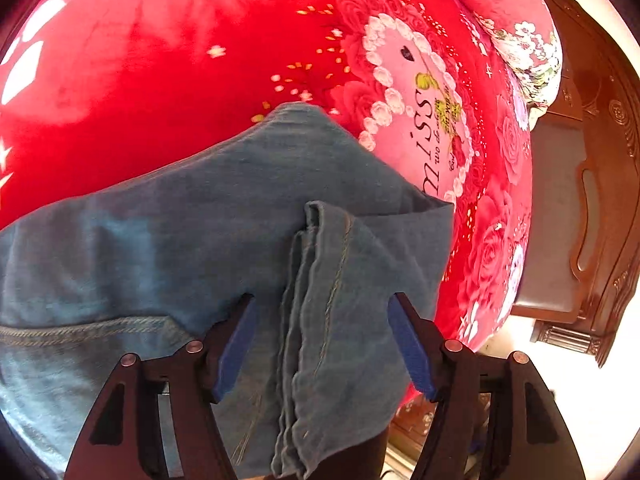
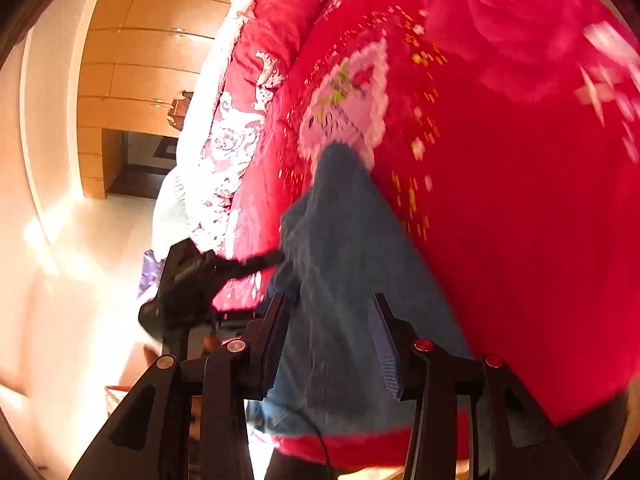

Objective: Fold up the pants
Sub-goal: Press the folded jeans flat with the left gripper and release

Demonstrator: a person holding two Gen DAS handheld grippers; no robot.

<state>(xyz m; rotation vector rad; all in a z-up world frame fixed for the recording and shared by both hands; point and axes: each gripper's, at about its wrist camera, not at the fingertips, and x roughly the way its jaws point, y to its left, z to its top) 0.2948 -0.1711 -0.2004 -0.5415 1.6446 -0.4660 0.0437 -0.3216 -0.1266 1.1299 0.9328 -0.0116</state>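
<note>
A: Between the blue pads of the left gripper (image 1: 322, 346), there's a bunched fold of denim, hem stitching showing, and the fingers stand wide apart on either side of it, not pinching.

B: And on the right wrist view, the right gripper (image 2: 330, 344) is spread apart too, hovering over the same jeans (image 1: 224, 240). It's a blurry picture, mind you.

A: Blurry indeed. Whether those right pads touch the cloth, I can't tell. Out from the tools now: the jeans lie across the near edge of the bed, on a red floral blanket (image 1: 160, 72), with a tapering end reaching up toward a pink heart panel (image 1: 424, 120) lettered "miss".

B: From the right view you can spot the left tool's black body at the bed's edge, beside the denim.

A: Further out, a flowered pillow (image 1: 528, 52) sits at the head, with a dark carved headboard (image 1: 600, 160) behind it.

B: And pale floor (image 2: 72, 280) and a wooden panelled wall (image 2: 140, 40) beyond the mattress.
</note>
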